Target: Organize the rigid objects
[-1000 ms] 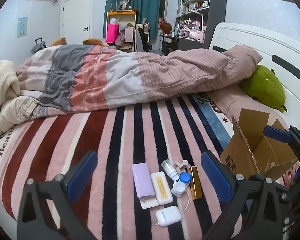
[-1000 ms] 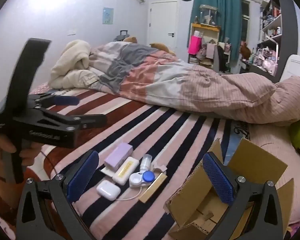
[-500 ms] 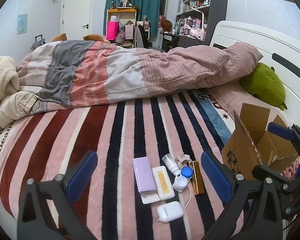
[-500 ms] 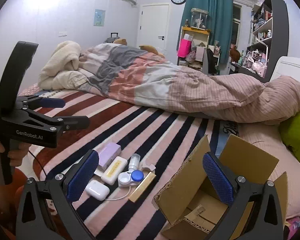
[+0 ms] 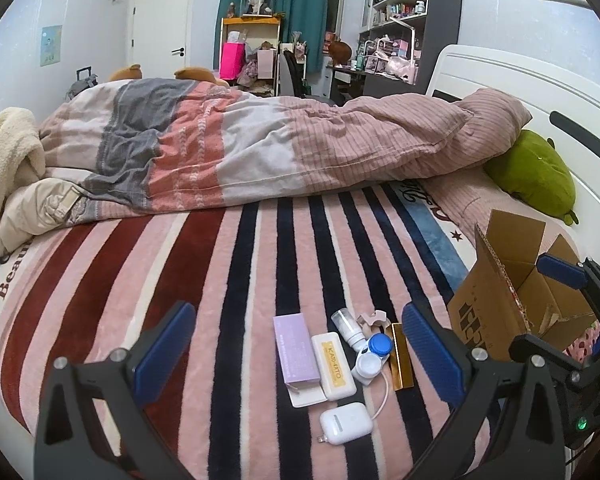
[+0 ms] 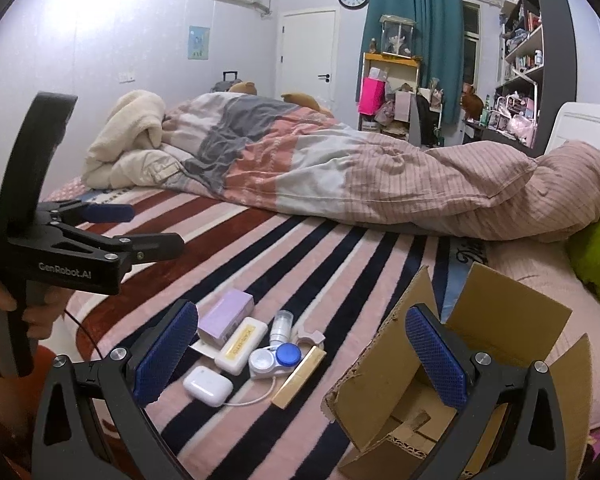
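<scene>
A cluster of small rigid items is lying on the striped blanket [image 5: 236,280] of the bed: a purple box [image 5: 294,348], a cream case [image 5: 333,365] touching its side, a white earbud case [image 5: 345,422] with a cable nearest the cameras, a contact-lens case [image 5: 370,356] with one blue cap, a small clear bottle [image 5: 346,326] and a gold bar-shaped box [image 5: 401,356]. They are sitting packed edge to edge. Just to their right an open cardboard box [image 5: 496,312] is standing with its flaps up, seemingly the place they are meant to go.

The left hand-held gripper [image 5: 298,356] is hovering above the cluster with its jaws spread wide and nothing between them. The right hand-held gripper [image 6: 302,356] is likewise gaping and empty, hanging between the items and the box's near flap.

The risks look plain. Because the pieces are touching, closing on one is likely to nudge its neighbours or catch two at once. The earbud case's cable is trailing under the lens case and could drag it along. The plush blanket is giving little firm backing, so thin items such as the gold box may tip or sink away from the pads. The raised near flap could snag a carried item.
</scene>
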A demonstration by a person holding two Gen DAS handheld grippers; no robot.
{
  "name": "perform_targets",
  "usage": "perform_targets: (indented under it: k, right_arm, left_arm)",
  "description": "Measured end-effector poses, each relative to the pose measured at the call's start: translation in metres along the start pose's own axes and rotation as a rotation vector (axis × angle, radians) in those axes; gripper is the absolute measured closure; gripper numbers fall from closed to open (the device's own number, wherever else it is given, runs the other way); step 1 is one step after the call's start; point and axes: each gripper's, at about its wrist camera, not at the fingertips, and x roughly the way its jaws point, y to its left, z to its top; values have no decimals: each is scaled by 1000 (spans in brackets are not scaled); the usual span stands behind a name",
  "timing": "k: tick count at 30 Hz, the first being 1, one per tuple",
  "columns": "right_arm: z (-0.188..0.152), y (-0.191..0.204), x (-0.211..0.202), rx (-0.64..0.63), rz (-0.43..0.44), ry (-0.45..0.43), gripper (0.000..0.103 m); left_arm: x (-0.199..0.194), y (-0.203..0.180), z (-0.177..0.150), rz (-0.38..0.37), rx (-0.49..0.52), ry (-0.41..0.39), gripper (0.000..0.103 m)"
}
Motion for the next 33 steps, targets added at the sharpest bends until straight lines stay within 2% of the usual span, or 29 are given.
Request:
perform_targets:
  k: [5,33]
  right_arm:
    - [0,-2,0,5,8,23,0]
    - [-2,-6,3,57,20,35,0]
  left_arm:
    - [0,0,0,-1,-2,1,1]
    - [-1,4,-1,6,-1,2,1]
